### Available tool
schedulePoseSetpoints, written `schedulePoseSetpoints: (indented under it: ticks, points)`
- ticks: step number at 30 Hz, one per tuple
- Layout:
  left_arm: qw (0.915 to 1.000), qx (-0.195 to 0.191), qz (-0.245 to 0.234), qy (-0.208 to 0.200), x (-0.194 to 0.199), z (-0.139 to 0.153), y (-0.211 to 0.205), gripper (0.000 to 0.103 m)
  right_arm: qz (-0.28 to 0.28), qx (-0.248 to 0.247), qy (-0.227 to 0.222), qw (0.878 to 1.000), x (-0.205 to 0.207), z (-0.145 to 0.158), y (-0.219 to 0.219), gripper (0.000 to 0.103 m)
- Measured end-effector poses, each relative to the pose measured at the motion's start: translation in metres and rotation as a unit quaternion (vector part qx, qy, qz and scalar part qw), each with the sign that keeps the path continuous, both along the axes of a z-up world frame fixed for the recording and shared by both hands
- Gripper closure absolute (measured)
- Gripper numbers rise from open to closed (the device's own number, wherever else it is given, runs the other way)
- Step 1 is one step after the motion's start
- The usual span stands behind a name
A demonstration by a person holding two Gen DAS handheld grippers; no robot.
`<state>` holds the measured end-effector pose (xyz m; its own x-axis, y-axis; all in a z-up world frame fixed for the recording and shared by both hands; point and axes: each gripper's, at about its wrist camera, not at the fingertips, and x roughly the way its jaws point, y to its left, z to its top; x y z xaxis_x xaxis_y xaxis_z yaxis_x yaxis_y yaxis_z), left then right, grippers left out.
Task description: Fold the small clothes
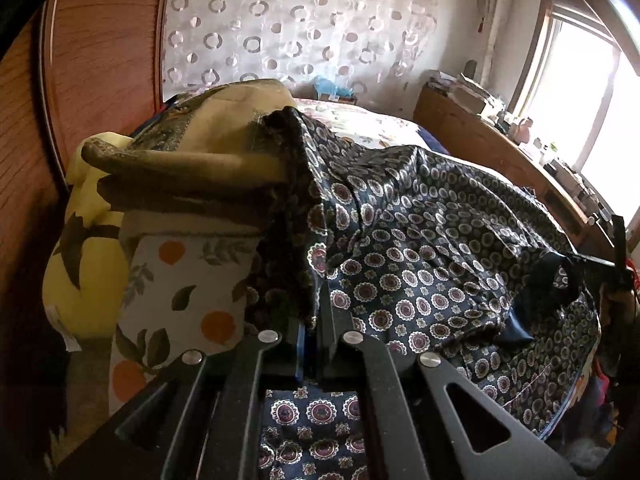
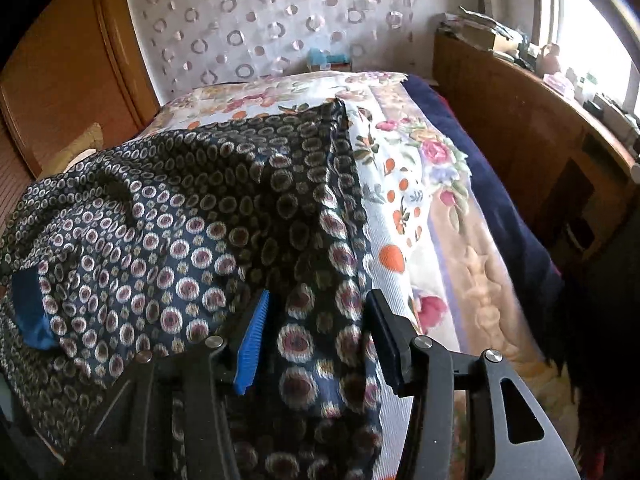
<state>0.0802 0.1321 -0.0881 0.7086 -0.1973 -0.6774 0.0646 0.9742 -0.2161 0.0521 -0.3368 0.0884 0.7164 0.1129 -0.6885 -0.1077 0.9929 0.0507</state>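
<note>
The left gripper (image 1: 310,344) is clenched on the patterned garment (image 1: 420,248), beside stacked pillows (image 1: 180,184) at the bed (image 2: 404,168) edge. The right gripper (image 2: 316,340) stands released, its jaws apart around a garment fold.

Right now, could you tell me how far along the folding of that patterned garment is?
Early. The navy patterned garment is spread on the bed with one edge already doubled over. The left gripper is shut on its near edge; the right gripper is open, straddling the folded edge. Still left: finishing the folds, since most fabric lies rumpled.
</note>
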Motion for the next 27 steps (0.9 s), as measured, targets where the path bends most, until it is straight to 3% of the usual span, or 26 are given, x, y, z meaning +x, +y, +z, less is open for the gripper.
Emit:
schedulePoseSetpoints:
  ticks: [5, 7, 10, 15, 20, 25, 27]
  points:
    - [1.0, 0.001, -0.005, -0.001, 0.002, 0.001, -0.002, 0.1, 0.033, -0.029, -0.008, 0.999, 0.004, 0.008, 0.018, 0.097]
    - [0.9999, -0.002, -0.012, -0.006, 0.001, 0.003, -0.003, 0.1, 0.053, -0.017, -0.02, 0.998, 0.003, 0.014, 0.022, 0.1]
    - [0.9991, -0.018, -0.031, -0.022, -0.004, 0.013, -0.004, 0.101, 0.075, 0.041, -0.053, 0.995, -0.011, 0.031, 0.016, 0.101]
    - [0.9975, -0.042, -0.036, -0.045, -0.022, 0.037, 0.006, 0.101, 0.067, 0.075, -0.087, 0.991, -0.041, 0.054, -0.009, 0.102]
    - [0.998, -0.039, -0.017, -0.045, -0.041, 0.046, 0.022, 0.101, 0.04, 0.074, -0.067, 0.994, -0.064, 0.048, -0.038, 0.102]
    - [0.9997, -0.017, -0.01, -0.016, -0.051, 0.029, 0.021, 0.101, 0.033, 0.051, -0.035, 0.998, -0.083, 0.034, -0.039, 0.102]
    - [0.9999, -0.008, -0.009, -0.008, -0.053, 0.022, 0.021, 0.089, 0.034, 0.022, -0.022, 0.999, -0.085, 0.029, -0.031, 0.1]
